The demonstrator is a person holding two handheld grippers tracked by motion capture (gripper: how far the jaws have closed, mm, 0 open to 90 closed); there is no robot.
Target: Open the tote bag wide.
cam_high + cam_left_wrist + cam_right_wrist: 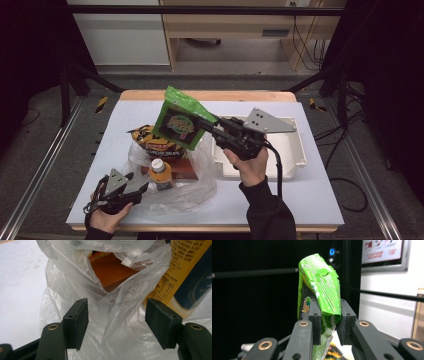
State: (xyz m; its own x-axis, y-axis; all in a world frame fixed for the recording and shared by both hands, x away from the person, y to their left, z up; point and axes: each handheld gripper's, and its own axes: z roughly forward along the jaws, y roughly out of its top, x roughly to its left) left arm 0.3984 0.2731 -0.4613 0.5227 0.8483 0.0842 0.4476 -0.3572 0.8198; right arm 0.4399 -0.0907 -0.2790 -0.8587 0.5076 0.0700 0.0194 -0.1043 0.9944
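Snack bag lifted above the table

Right gripper clamps a crinkled green foil snack bag; left gripper, jaws wide, straddles a clear plastic bag near-left.

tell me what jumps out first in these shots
The bright green snack bag, pinched in the right hand-held gripper and lifted above the table's middle. Below it, a clear plastic bag holds an orange-capped bottle and other packs, with the left hand-held gripper open at its near edge.

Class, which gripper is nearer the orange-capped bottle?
Left. The left gripper sits just beside the bottle at the plastic bag's edge; the right gripper is raised beyond it, clamping the green snack packet.
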